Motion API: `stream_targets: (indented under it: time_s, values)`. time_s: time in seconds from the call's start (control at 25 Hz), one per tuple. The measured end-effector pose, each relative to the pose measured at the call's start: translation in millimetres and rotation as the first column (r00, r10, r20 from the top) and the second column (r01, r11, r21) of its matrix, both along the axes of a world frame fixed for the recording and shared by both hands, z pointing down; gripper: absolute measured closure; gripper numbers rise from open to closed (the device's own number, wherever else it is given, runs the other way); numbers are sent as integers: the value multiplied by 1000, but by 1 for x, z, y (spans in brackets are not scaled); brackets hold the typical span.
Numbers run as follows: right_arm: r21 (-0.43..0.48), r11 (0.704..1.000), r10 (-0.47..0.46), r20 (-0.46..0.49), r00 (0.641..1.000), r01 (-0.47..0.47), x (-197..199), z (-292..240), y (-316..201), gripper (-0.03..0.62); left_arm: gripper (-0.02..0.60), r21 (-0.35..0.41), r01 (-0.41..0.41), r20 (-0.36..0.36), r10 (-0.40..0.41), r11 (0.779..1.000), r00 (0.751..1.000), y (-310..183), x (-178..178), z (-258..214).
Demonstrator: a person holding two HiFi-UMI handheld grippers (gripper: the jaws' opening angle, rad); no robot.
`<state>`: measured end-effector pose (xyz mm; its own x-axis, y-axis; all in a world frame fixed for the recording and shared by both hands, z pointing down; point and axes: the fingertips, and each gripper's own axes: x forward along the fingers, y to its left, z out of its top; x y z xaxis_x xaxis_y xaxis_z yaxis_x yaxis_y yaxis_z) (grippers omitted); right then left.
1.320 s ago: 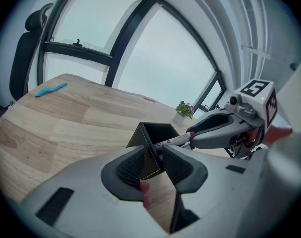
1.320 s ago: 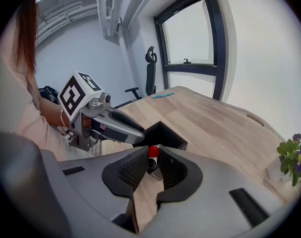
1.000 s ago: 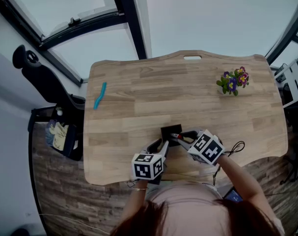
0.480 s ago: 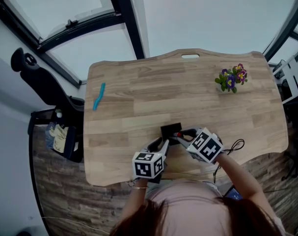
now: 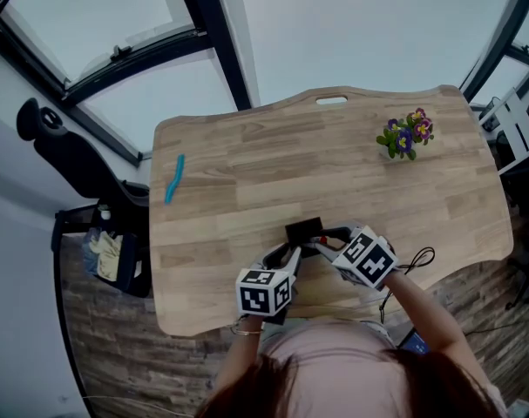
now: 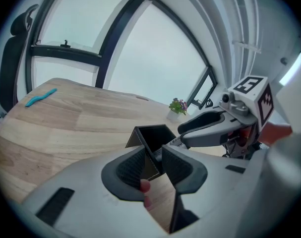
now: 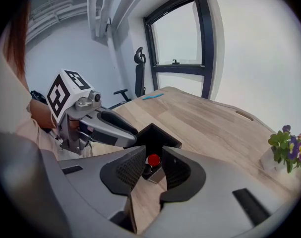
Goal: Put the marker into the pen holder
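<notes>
A black square pen holder (image 5: 304, 231) stands near the table's front edge. My left gripper (image 5: 289, 253) reaches it from the near left. In the left gripper view its jaws have just been closing, and the left gripper (image 6: 151, 165) is shut on the near corner of the pen holder (image 6: 152, 133). My right gripper (image 5: 322, 242) comes in from the near right. Its jaws have just been opening. In the right gripper view the red-capped marker (image 7: 152, 159) stands in the pen holder (image 7: 157, 135), between the open right gripper's (image 7: 152, 170) pads with a gap on each side.
A teal strip (image 5: 174, 178) lies at the left of the wooden table (image 5: 334, 172). A small pot of purple flowers (image 5: 403, 136) stands at the back right. A black office chair (image 5: 64, 146) is off the left edge, and a cable (image 5: 418, 259) runs at the front right.
Both hands stay at the pen holder. The right gripper's jaws stand a little wider around the marker. The head view has shifted slightly.
</notes>
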<state>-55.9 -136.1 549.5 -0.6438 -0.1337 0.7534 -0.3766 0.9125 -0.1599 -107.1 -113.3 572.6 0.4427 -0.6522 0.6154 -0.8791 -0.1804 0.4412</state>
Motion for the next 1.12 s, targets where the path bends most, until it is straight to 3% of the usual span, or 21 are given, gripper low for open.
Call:
stream_targets:
  time_s: [0.4,0.64,0.88,1.12]
  values:
    - [61,982,168,123,978,-176,-1,-26,-18,497,503,70,-67,17,66,995,998,-9,-8,-19]
    - [106,946,283,194,939,-306,3,-41,-28,522,542,139,-86,51,79,987,996,-12,-15,-40]
    - [127,901,372,265,890,-415,12,-53,-31,544,577,205,-51,68,38,977,997,-18,-20,-61]
    - [133,873,407,332,851,-469,22,-64,-29,570,580,270,-67,107,39,960,993,-19,-12,-81]
